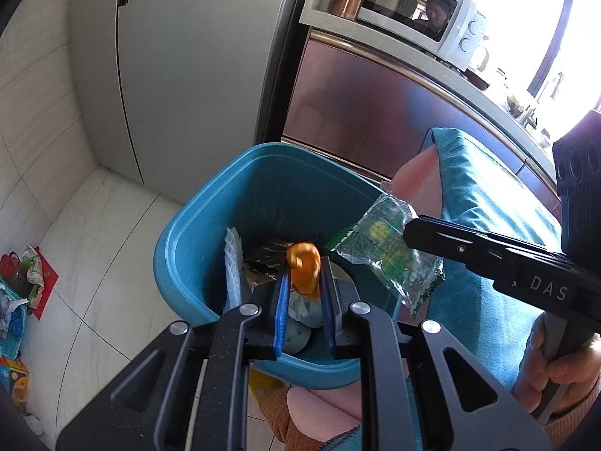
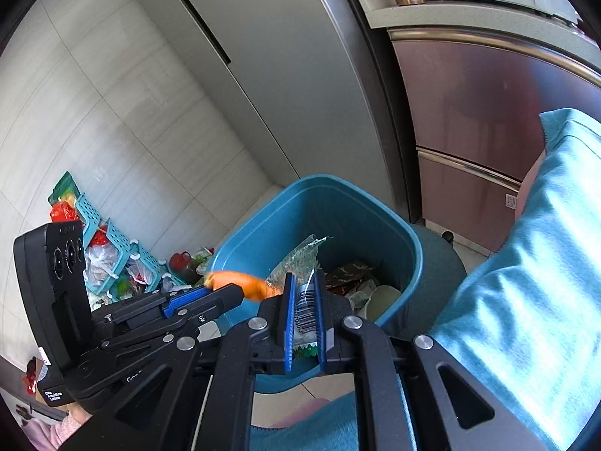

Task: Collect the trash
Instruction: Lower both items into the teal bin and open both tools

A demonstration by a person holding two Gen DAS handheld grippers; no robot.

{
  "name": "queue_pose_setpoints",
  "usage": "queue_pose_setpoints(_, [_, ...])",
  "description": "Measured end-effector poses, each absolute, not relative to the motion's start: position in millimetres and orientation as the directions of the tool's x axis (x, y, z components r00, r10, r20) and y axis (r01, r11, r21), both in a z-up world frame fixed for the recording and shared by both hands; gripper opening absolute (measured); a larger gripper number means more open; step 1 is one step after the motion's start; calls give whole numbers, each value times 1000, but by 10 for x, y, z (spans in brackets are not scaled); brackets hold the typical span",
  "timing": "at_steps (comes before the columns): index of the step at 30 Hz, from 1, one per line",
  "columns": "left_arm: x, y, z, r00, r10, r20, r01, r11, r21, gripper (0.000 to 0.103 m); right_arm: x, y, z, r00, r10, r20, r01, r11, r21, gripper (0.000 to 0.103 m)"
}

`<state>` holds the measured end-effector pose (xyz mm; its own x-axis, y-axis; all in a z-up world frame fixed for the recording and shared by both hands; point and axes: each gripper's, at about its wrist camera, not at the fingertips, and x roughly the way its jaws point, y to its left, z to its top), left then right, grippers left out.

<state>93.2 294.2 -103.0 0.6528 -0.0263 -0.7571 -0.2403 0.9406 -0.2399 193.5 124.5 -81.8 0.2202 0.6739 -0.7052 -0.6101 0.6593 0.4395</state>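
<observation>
Pale floor tiles (image 1: 109, 225) and a grey fridge (image 1: 180, 75) frame a kitchen corner where a blue bin (image 1: 210, 233) stands open beside pink cabinet drawers (image 1: 357, 112). Above the bin's mouth the left gripper (image 1: 304, 278) has its blue pads closed tight on a piece of orange peel (image 1: 303, 268), which sticks up past the fingertips. Just to the right, the right gripper (image 2: 302, 300) pinches a crinkled clear-and-green wrapper (image 1: 387, 251); from its own camera the wrapper's barcode shows between the narrow jaws, and the rest of the plastic fans out over the bin. Both pieces hang over the bin, not yet inside it. Down in the bin lie a white foam net (image 1: 233, 263), a dark wrapper (image 1: 265, 263), crumpled tissue (image 1: 304, 310) and a pale round lid (image 2: 385, 298). A hand (image 1: 556, 364) grips the right tool's handle. A teal cloth (image 2: 526, 263) drapes over something on the right. Farther off, against the wall, a turquoise basket (image 2: 112, 244) sits among scattered bags and packets, and a white microwave (image 1: 424, 11) rests on the counter above the drawers.
</observation>
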Motion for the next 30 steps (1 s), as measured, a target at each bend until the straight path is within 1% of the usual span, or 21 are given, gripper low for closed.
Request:
queue_pose_setpoints(2, [942, 2955, -1058, 649, -27, -760, -242, 940, -239, 15, 1939, 1260, -822, 218, 673, -707, -612, 658, 438, 9])
queue_pose_setpoints(5, [966, 2979, -1101, 643, -33, -765, -242, 939, -244, 12, 1961, 1289, -844, 214, 663, -717, -611, 664, 431, 8])
queue_pose_setpoints(10, [1008, 3015, -1158, 635, -32, -772, -251, 936, -245, 12, 1985, 1373, -872, 208, 641, -739, -609, 676, 415, 9])
queue_pose_setpoints(16, [1001, 3024, -1176, 637, -31, -770, -255, 934, -249, 12, 1991, 1484, -923, 179, 623, -762, -607, 679, 413, 12])
queue_pose_setpoints(19, [985, 3031, -1173, 639, -28, -768, -257, 934, -248, 12, 2028, 1500, -941, 171, 615, -770, -599, 685, 415, 15])
queue_pose_setpoints(20, [978, 3034, -1172, 640, -28, -768, -258, 934, -249, 12, 2029, 1501, -950, 168, 612, -772, -597, 687, 415, 19])
queue_pose_setpoints(23, [958, 3059, -1169, 642, -30, -766, -262, 931, -256, 16, 2033, 1502, -957, 167, 608, -776, -591, 692, 415, 25])
queue_pose_setpoints(26, [946, 3072, -1164, 642, -32, -766, -264, 929, -260, 21, 2027, 1486, -960, 165, 613, -773, -588, 690, 422, 25])
queue_pose_setpoints(28, [931, 3076, -1159, 645, -36, -764, -261, 928, -264, 27, 2024, 1461, -954, 169, 617, -769, -584, 691, 426, 25])
queue_pose_setpoints(30, [909, 3068, -1139, 649, -31, -760, -260, 930, -260, 37, 2001, 1421, -942, 172, 626, -760, -584, 686, 433, 25])
